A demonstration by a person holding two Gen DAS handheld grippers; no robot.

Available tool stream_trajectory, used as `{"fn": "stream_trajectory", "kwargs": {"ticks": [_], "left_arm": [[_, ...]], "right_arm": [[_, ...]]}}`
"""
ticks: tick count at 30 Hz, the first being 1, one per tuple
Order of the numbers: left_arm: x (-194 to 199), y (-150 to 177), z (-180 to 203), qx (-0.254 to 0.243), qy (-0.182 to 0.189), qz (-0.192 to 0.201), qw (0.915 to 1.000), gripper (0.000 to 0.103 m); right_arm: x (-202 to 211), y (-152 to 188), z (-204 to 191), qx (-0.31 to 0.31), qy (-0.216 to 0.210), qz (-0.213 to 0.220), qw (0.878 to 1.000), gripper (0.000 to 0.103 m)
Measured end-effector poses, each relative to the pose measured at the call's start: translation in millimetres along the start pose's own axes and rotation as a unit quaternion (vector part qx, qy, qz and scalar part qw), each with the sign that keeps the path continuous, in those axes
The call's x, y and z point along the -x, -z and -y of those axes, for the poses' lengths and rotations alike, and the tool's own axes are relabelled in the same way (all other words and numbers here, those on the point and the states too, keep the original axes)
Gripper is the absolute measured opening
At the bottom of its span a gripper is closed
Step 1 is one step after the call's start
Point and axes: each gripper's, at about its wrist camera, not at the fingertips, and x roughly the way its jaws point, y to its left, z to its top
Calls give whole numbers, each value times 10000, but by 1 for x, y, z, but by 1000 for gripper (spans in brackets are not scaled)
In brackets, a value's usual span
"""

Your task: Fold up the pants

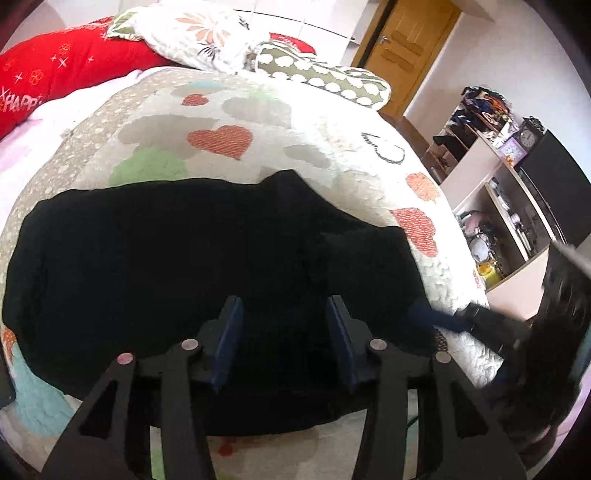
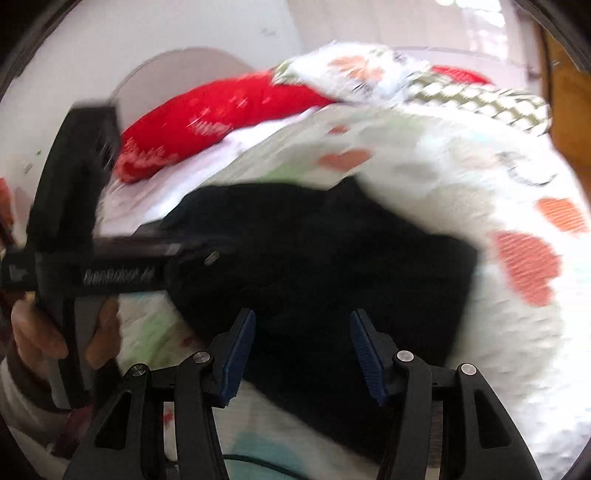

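One pair of black pants (image 1: 177, 251) lies folded into a broad dark slab on the heart-patterned quilt (image 1: 221, 140), near the bed's close edge; the left gripper (image 1: 286, 339) hovers just above the cloth with blue pads spread and nothing between them; the right gripper (image 2: 303, 350) hangs over the same fabric, jaws likewise apart and empty; a red pillow (image 1: 66, 70) and a floral pillow (image 1: 192, 33) sit well beyond; a wooden door (image 1: 402, 48) stands behind.

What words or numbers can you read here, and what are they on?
"HAPP", cut off at the picture's edge: red pillow.
Red print on the quilt's edge: too small to read.
Clock numerals: too small.
White lettering on the left gripper: blurred, unreadable.
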Motion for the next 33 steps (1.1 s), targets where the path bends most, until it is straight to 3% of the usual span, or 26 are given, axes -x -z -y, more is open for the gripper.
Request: {"fn": "stream_trajectory", "kwargs": {"ticks": [4,6,14,24,29,31,33], "left_arm": [[-14,6,17,-158,-99,-120,9998,45],[-23,10,20,-173,-229,-155,9995,46],[-37,16,13,5,-441,-149,9989,49],[-20,19,14,-85,-521,-28,9986,50],[-8,21,10,-90,-651,115,9978,52],[-5,22,6,-41,-690,138,9975,52],[-1,23,1,27,-756,151,9970,54]], "right_arm": [[5,-14,30,-270,676,110,9973,54],[-4,-21,36,-257,777,109,9966,41],[-72,-37,37,-103,972,-333,9947,39],[-18,-20,26,-163,848,-112,9962,40],[-12,-7,16,-195,790,-92,9966,40],[-20,1,8,-122,668,-240,9974,42],[-29,9,0,68,811,-363,9960,42]]}}
